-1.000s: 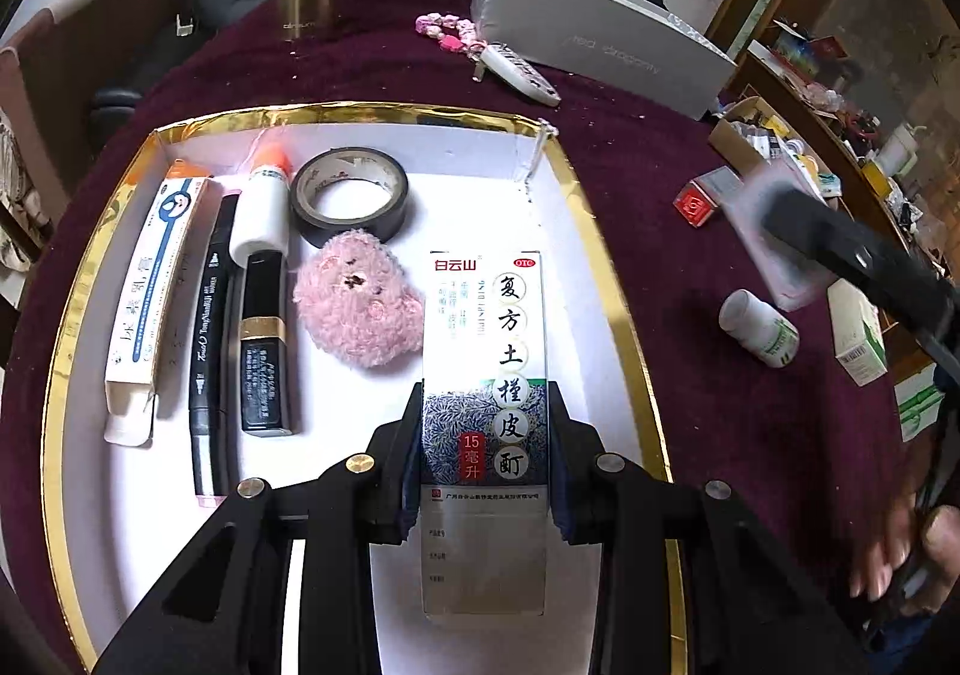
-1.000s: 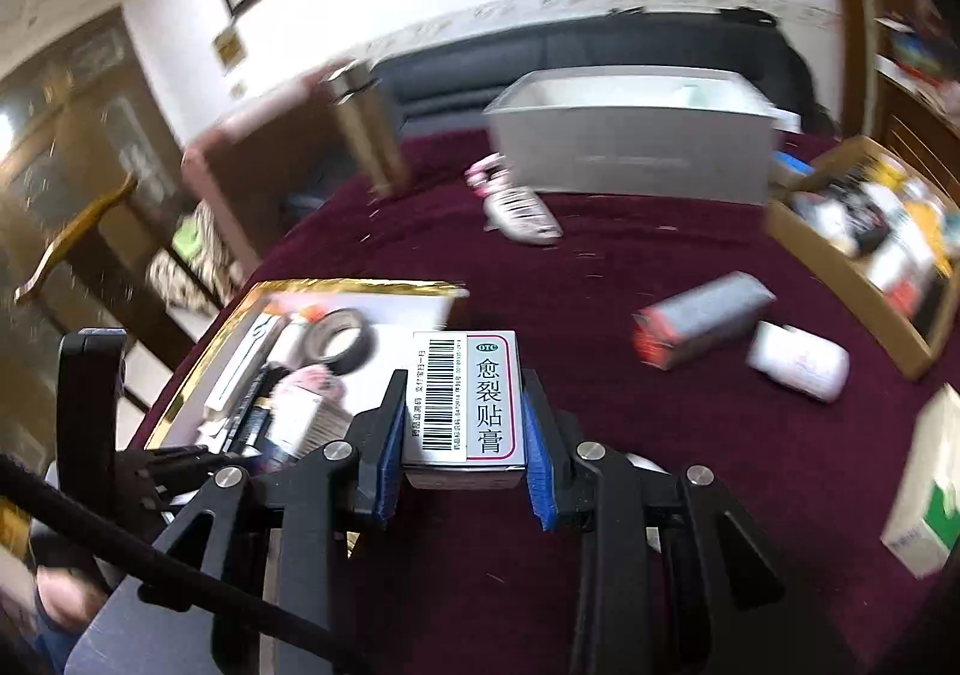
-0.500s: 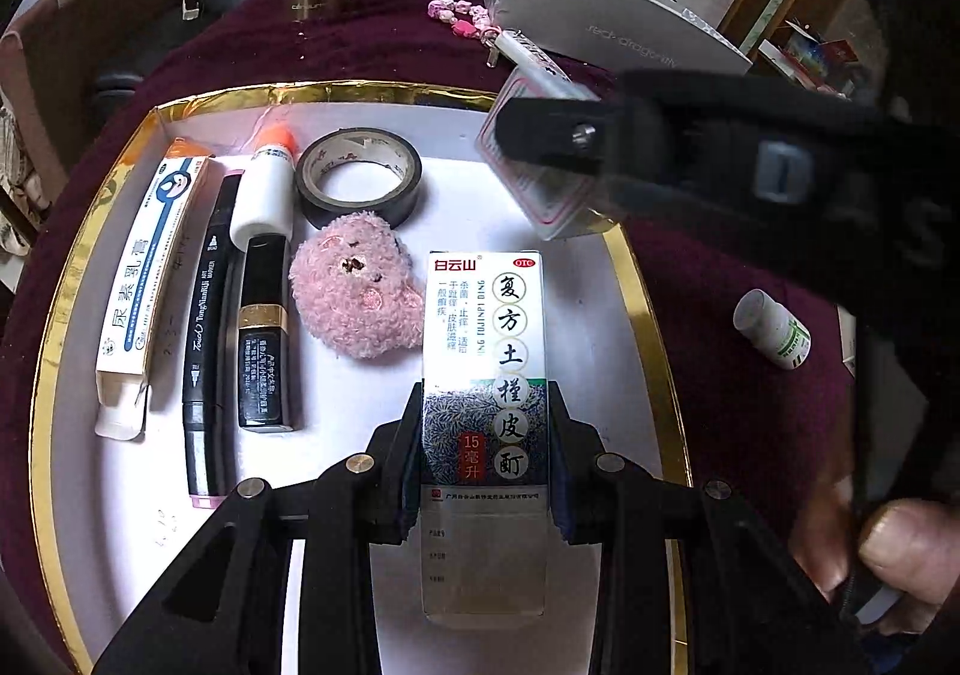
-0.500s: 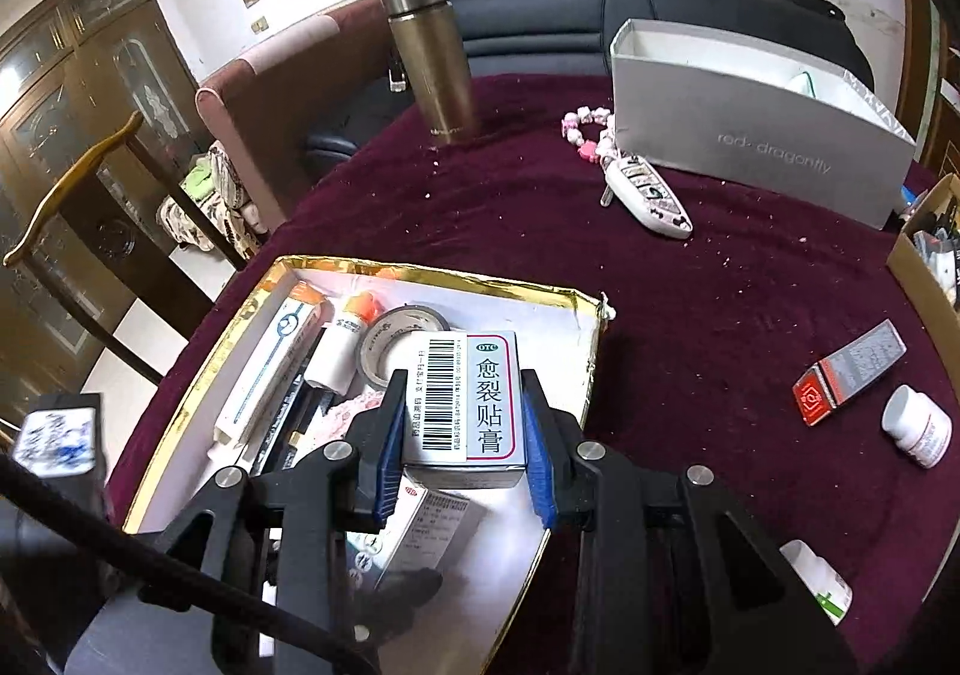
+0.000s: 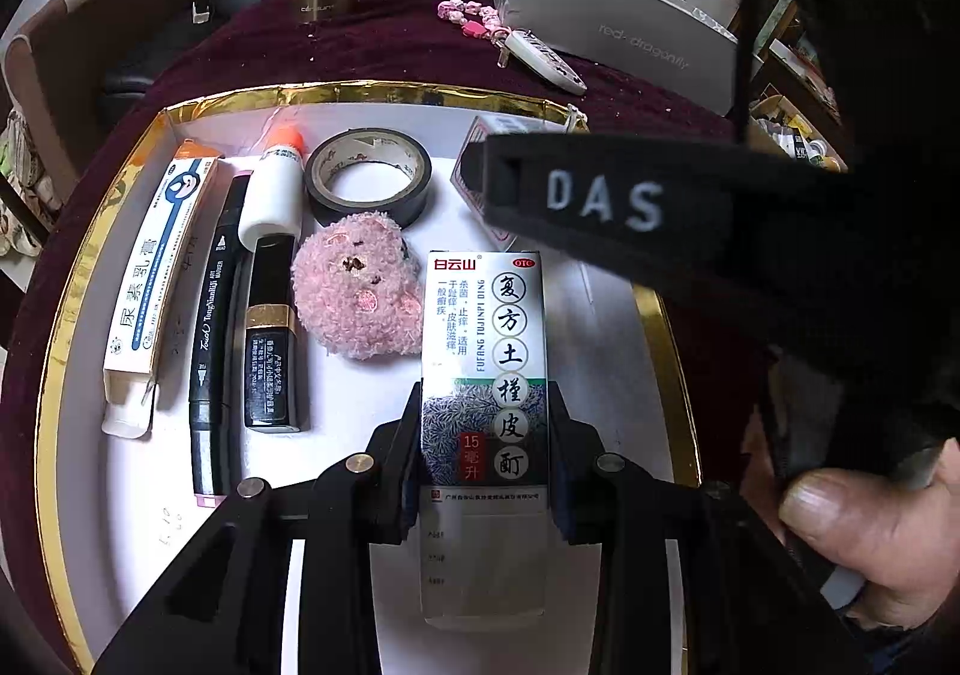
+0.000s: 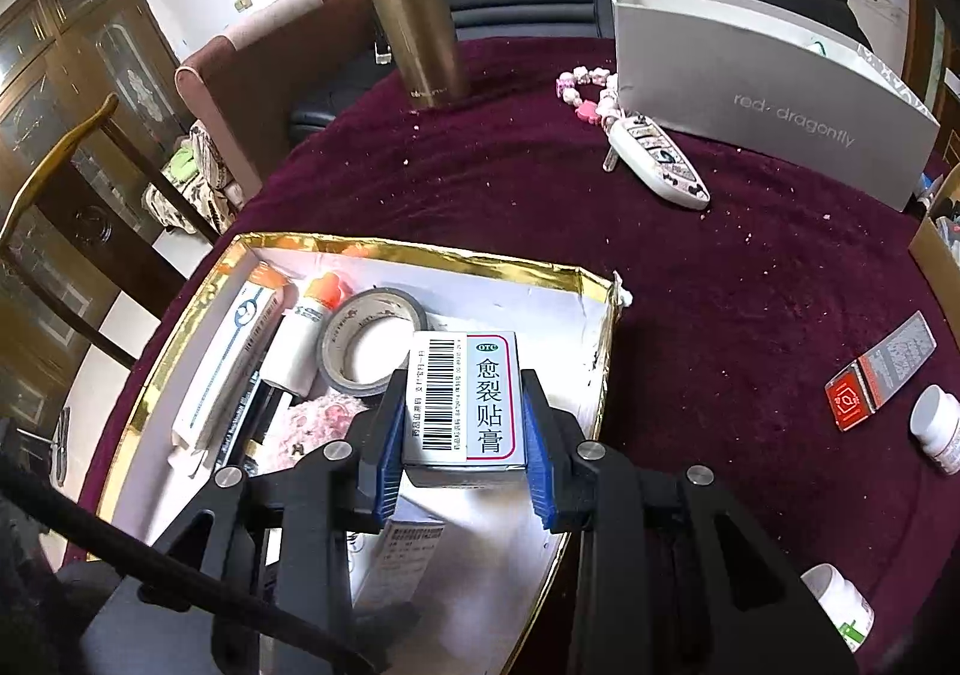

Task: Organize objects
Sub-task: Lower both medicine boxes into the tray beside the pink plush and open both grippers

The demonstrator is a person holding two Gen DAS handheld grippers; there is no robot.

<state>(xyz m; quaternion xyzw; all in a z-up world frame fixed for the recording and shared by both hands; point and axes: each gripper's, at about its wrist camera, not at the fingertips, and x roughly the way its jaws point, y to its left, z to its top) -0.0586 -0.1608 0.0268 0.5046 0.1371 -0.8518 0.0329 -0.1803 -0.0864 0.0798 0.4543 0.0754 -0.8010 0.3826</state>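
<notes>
A gold-rimmed white tray [image 5: 372,93] holds a cream tube box [image 5: 159,279], a black marker [image 5: 210,327], an orange-capped glue bottle [image 5: 273,189], a black lipstick [image 5: 270,351], a tape roll [image 5: 367,177] and a pink plush bear [image 5: 360,297]. My left gripper [image 5: 486,435] is shut on a tall blue-and-white medicine box [image 5: 483,327] lying in the tray beside the bear. My right gripper [image 6: 462,429] is shut on a small white barcode box [image 6: 462,393], just above the tray [image 6: 420,249] near its far right corner. One of its fingers [image 5: 576,195] crosses the left wrist view.
On the dark red cloth stand a gold flask [image 6: 414,21] and a grey open box [image 6: 768,99], with a key fob on pink beads [image 6: 657,159]. To the right lie a red-and-grey packet [image 6: 879,369] and two white pill bottles [image 6: 936,429]. A hand [image 5: 870,531] grips the right tool.
My right gripper has swung left and down with the small barcode box, from over the cloth to over the tray. The left gripper and its medicine box have stayed put.
</notes>
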